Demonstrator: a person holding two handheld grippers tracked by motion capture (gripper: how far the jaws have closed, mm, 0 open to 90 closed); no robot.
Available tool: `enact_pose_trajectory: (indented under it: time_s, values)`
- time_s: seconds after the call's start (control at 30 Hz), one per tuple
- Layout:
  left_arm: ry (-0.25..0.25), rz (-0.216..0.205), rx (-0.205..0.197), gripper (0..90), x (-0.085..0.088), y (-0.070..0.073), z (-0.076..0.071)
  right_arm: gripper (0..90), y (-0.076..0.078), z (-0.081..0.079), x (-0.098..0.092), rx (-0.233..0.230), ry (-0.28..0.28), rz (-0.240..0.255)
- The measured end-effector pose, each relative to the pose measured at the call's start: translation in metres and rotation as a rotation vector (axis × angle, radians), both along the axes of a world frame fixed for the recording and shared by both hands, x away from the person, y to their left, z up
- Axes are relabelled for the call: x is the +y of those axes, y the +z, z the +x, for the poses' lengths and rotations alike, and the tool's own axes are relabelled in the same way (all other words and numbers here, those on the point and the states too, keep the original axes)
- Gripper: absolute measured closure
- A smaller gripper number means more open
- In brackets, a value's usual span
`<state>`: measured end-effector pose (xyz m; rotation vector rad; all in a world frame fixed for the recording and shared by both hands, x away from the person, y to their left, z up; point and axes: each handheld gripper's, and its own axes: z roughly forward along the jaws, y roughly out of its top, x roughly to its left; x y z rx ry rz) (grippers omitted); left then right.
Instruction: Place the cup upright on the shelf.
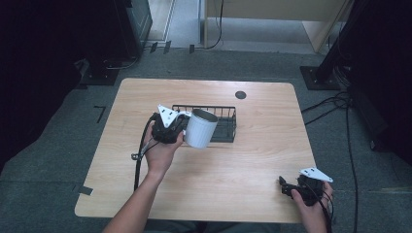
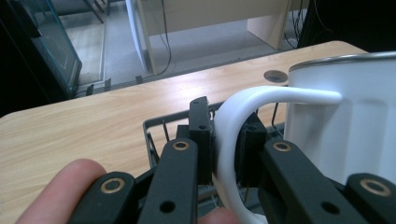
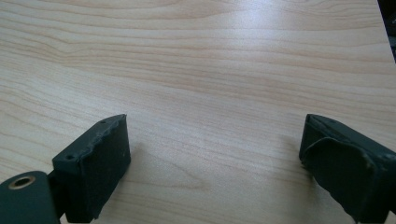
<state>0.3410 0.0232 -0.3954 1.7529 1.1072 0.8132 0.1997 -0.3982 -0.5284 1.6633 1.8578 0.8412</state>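
Observation:
A white enamel mug (image 1: pixel 200 128) hangs in the air just in front of a black wire basket (image 1: pixel 224 127). My left gripper (image 1: pixel 182 127) is shut on the mug's handle. In the left gripper view the curved white handle (image 2: pixel 229 140) is pinched between the black pads (image 2: pixel 201 135), with the mug's body (image 2: pixel 345 121) to the right and the basket's rim (image 2: pixel 154 126) behind. My right gripper (image 1: pixel 286 187) rests at the table's front right corner, pointing left. In the right gripper view its jaws stand wide apart over bare wood, open, with nothing between its fingertips (image 3: pixel 212 161).
The light wooden table (image 1: pixel 252 160) has a round cable hole (image 1: pixel 240 94) at the back. Cables trail over the grey floor at right. A desk leg and dark equipment stand beyond the far edge.

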Motion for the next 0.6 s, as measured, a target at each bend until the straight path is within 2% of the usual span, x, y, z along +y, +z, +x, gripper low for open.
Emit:
enact_pose_trajectory:
  time_s: [0.43, 0.6]
  values:
    - [0.045, -0.05, -0.065, 81.8, -0.007, 0.005, 0.032, 8.0, 0.0, 0.0, 0.0, 0.0, 0.0, 0.002]
    - [0.059, -0.06, -0.07, 81.7, -0.011, 0.003, 0.043, 8.0, 0.0, 0.0, 0.0, 0.0, 0.0, 0.001]
